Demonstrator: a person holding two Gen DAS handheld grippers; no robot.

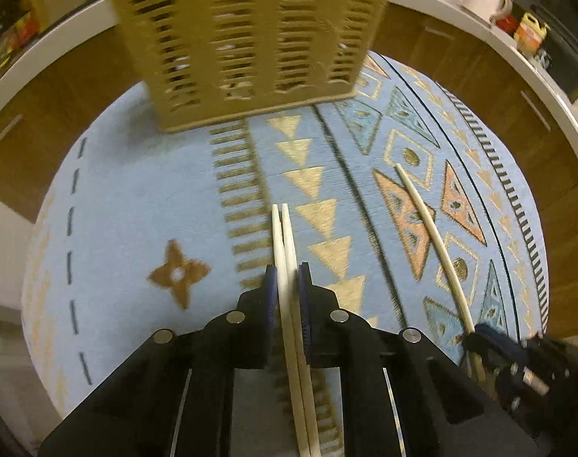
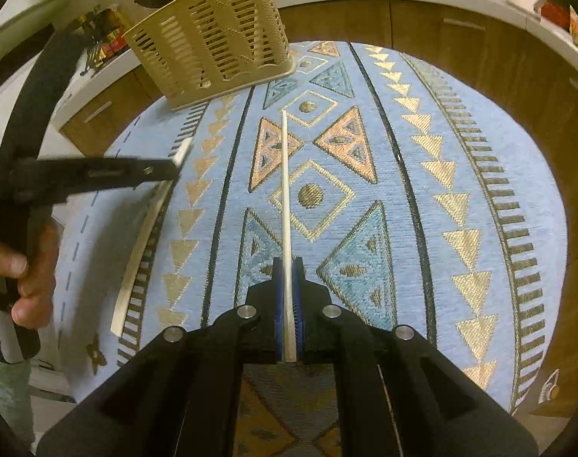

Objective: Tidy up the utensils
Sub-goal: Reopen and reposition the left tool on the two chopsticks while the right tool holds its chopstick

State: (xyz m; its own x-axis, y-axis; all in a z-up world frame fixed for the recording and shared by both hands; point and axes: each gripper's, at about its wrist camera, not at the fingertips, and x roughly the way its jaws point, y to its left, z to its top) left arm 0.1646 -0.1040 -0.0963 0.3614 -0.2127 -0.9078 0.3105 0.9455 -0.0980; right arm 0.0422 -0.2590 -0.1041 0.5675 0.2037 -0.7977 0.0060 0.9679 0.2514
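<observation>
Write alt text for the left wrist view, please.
The left gripper holds two pale chopsticks in shut jaws, pointing toward a beige slotted utensil basket on a blue patterned tablecloth. At lower right, the right gripper holds a single chopstick.

Ahead of the left gripper's (image 1: 287, 278) fingers, past the tips of the two cream chopsticks (image 1: 285, 236) clamped between them, the blue patterned tablecloth (image 1: 136, 198) lies bare up to the tan slotted plastic utensil basket (image 1: 247, 38), which stands squarely in the way. Off to the right of those fingers, the right gripper (image 2: 287, 266) and its single cream chopstick (image 2: 285, 175) block passage. Beyond that chopstick's tip, the cloth is open.
</observation>
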